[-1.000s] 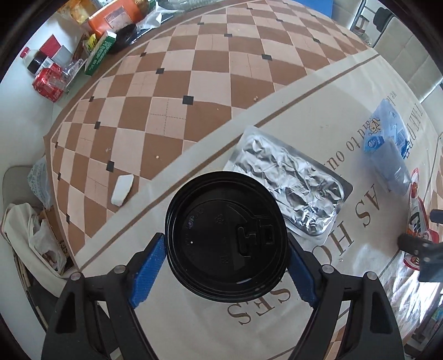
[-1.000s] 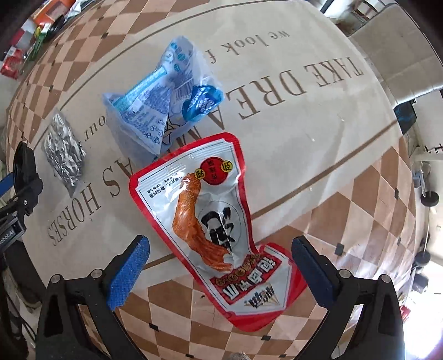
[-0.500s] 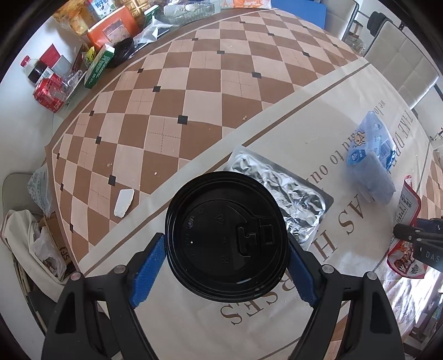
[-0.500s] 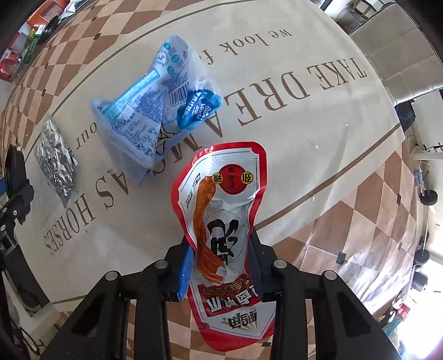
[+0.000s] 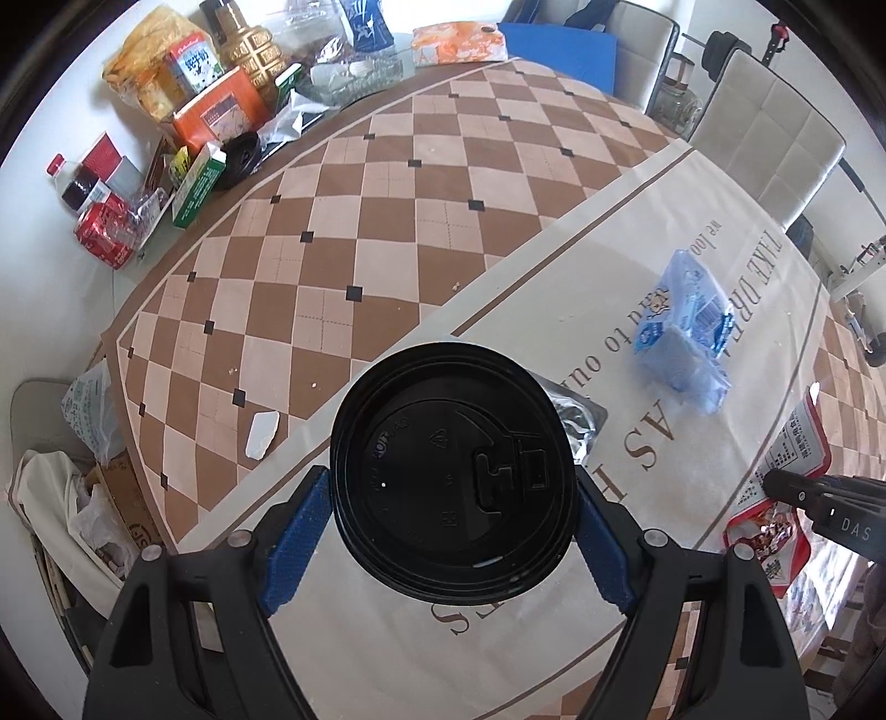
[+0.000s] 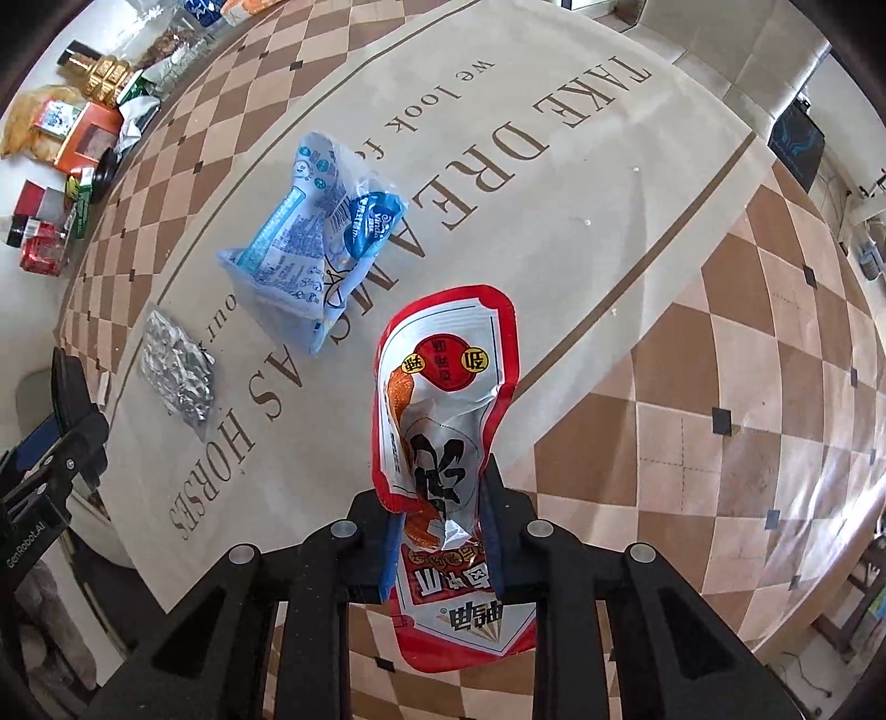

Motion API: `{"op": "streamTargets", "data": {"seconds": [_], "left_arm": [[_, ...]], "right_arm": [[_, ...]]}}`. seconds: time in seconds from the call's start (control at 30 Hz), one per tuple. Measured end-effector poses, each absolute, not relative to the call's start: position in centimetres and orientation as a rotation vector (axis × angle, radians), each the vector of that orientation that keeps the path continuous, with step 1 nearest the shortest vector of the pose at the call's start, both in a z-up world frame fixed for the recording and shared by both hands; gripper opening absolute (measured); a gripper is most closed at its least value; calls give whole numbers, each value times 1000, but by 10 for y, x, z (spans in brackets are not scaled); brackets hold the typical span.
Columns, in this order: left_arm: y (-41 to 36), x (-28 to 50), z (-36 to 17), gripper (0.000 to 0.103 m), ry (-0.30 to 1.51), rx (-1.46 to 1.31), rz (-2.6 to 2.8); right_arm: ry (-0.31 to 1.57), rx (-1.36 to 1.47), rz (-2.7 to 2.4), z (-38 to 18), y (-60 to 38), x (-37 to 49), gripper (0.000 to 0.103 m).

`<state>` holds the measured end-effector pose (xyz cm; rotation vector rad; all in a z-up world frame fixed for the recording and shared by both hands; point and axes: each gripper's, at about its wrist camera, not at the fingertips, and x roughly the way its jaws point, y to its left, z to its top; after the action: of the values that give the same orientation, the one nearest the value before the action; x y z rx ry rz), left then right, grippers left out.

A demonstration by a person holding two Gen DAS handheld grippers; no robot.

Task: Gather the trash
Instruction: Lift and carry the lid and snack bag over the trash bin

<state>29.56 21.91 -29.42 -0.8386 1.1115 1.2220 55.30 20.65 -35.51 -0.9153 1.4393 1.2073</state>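
Observation:
My left gripper (image 5: pixel 451 479) is shut on a paper cup, and only its black lid (image 5: pixel 421 443) shows, held above the tablecloth (image 5: pixel 554 310). The jaws of my right gripper (image 6: pixel 440 520) are closing, and their pads pinch a red snack pouch (image 6: pixel 448 387) that hangs crumpled above the cloth. The left wrist view shows that pouch (image 5: pixel 797 443) and a right gripper fingertip (image 5: pixel 775 483) at its right edge. On the cloth lie a blue plastic bag (image 6: pixel 310 243), a crumpled foil pack (image 6: pixel 177 371) and a small white scrap (image 5: pixel 263 435). The cup hides part of the foil pack (image 5: pixel 576 426).
Boxes, a gold bottle (image 5: pixel 243 39), a red can (image 5: pixel 102 232) and a green carton (image 5: pixel 199 185) crowd the table's far-left edge. White chairs (image 5: pixel 775 138) stand beyond the far side. A cardboard box with bags (image 5: pixel 83 498) sits on the floor at left.
My right gripper went from wide open to shut on the red pouch and lifted it off the cloth. My left gripper rose with the cup, so more of the table shows.

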Motion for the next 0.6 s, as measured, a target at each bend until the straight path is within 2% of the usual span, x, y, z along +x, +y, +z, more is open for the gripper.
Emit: {"op": "streamTargets", "data": {"seconds": [0.2, 0.6], "left_arm": [[200, 294, -277, 82, 1096, -780, 1202], [135, 251, -250, 82, 1069, -731, 1102]], "right_arm": [[1459, -778, 1220, -328, 189, 561, 22], [1526, -523, 1220, -299, 117, 501, 20]]}}
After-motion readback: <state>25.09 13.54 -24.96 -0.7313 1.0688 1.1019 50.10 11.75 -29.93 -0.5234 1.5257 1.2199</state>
